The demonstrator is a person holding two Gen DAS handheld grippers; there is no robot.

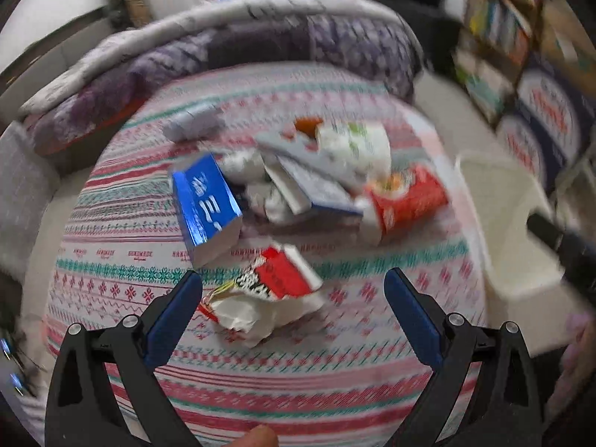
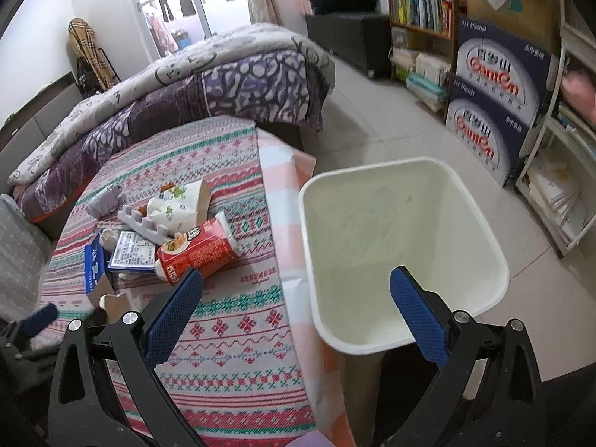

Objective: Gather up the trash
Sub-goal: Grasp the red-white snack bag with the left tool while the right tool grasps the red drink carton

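Observation:
A heap of trash lies on the patterned tablecloth [image 1: 260, 383]: a blue box [image 1: 205, 205], a red noodle cup [image 1: 406, 201] on its side, a white paper cup [image 1: 354, 141] and a crumpled red-and-white wrapper [image 1: 268, 294]. My left gripper [image 1: 294, 287] is open just above the wrapper, its fingers either side of it, not touching. In the right wrist view the red noodle cup [image 2: 197, 253] and blue box [image 2: 93, 264] lie left of a cream bin [image 2: 402, 253]. My right gripper [image 2: 298, 287] is open and empty over the bin's near left rim.
A folded purple-and-white quilt [image 2: 193, 89] lies beyond the table. Bookshelves [image 2: 421, 0] and stacked blue cartons [image 2: 491, 111] line the right wall, and a white rack [image 2: 566, 171] stands right of the bin. Tiled floor [image 2: 372, 111] stretches behind it.

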